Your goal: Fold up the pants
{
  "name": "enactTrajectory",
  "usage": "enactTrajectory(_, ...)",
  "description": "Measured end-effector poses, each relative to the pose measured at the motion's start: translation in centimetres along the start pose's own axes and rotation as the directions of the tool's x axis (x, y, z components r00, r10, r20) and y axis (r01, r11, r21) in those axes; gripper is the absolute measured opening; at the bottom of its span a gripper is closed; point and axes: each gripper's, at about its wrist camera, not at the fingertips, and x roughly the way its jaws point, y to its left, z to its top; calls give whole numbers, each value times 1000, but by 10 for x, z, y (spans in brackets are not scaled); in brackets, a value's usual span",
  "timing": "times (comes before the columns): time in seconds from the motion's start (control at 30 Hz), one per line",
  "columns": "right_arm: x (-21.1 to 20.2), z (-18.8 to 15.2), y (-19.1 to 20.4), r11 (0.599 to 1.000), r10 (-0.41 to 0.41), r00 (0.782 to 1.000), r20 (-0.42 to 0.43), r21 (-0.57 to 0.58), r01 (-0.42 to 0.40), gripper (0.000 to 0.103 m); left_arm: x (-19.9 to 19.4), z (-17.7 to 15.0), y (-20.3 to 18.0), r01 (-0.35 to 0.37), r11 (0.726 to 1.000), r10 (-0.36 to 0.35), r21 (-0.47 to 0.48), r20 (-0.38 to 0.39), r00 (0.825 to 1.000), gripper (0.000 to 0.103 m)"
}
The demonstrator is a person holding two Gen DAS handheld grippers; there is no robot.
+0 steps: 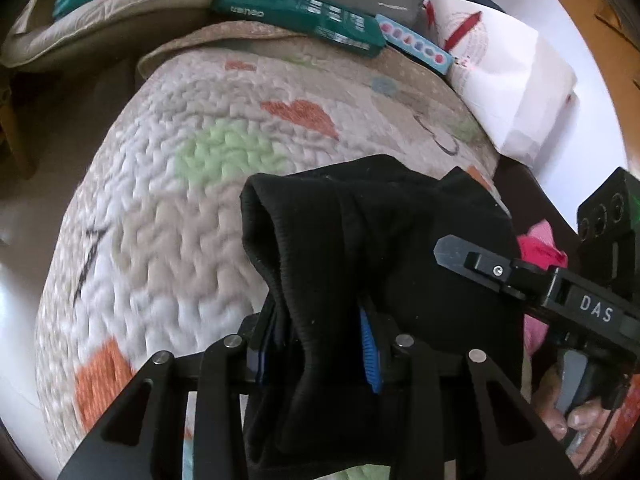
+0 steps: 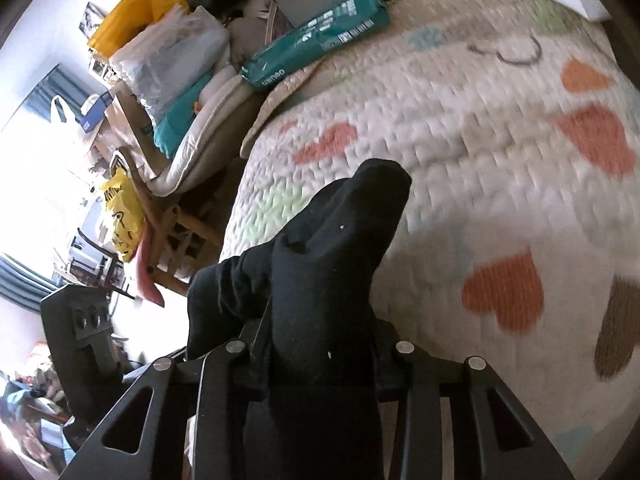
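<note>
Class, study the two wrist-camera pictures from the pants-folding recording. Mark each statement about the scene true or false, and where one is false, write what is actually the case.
1. The left gripper is clamped on the black pants. True.
2. The right gripper is empty. False: black fabric is bunched between its fingers.
3. The quilt on the bed is plain white. False: it carries orange hearts and a green patch.
4. A teal package lies at the far edge of the quilt. True.
5. The pants lie flat, neatly folded. False: both grippers hold bunched fabric raised above the quilt.
</note>
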Motion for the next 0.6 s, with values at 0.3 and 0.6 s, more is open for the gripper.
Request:
enactTrajectory(0.3, 46, 27, -10, 993, -118, 993, -17, -26, 118, 38, 26, 12, 18, -26, 1000, 26, -1, -18, 1000, 53)
enactTrajectory(0.6, 13, 4, -31, 988, -141, 990, 19, 72, 140, 62, 9, 3, 23, -13, 998, 12, -67, -18, 1000, 65)
